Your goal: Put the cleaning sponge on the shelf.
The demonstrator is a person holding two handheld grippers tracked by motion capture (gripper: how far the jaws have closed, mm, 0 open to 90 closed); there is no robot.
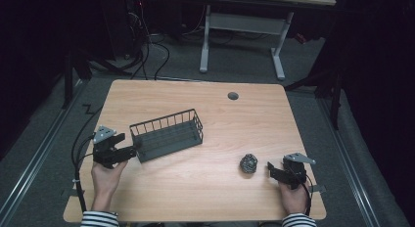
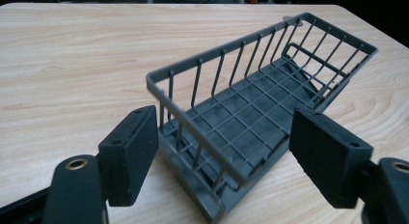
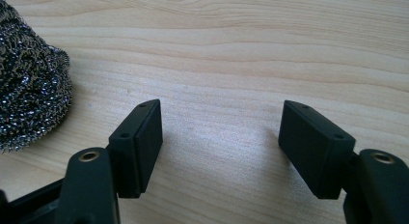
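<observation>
The left gripper (image 1: 131,149) sits at the bench's (image 1: 205,188) near left, held by the left hand (image 1: 105,180), whose forearm comes in from the bottom edge in a striped sleeve. It points to the right across the bench at the near end of the basket (image 1: 169,134), a grey wire rack lying left of centre with its long side slanting away to the right. In the left gripper view the jaws stand wide apart on either side of the basket's (image 2: 251,108) near corner; its end rail lies between them, and neither pad presses on it, so nothing is gripped.

The right gripper (image 1: 270,169) rests at the near right in the right hand (image 1: 292,197) and points left toward the scourer (image 1: 248,164), a ball of steel wool just beside it on the bench. In the right gripper view the jaws are parted over bare wood, holding nothing, with the scourer (image 3: 29,79) off to their left, clear of them
</observation>
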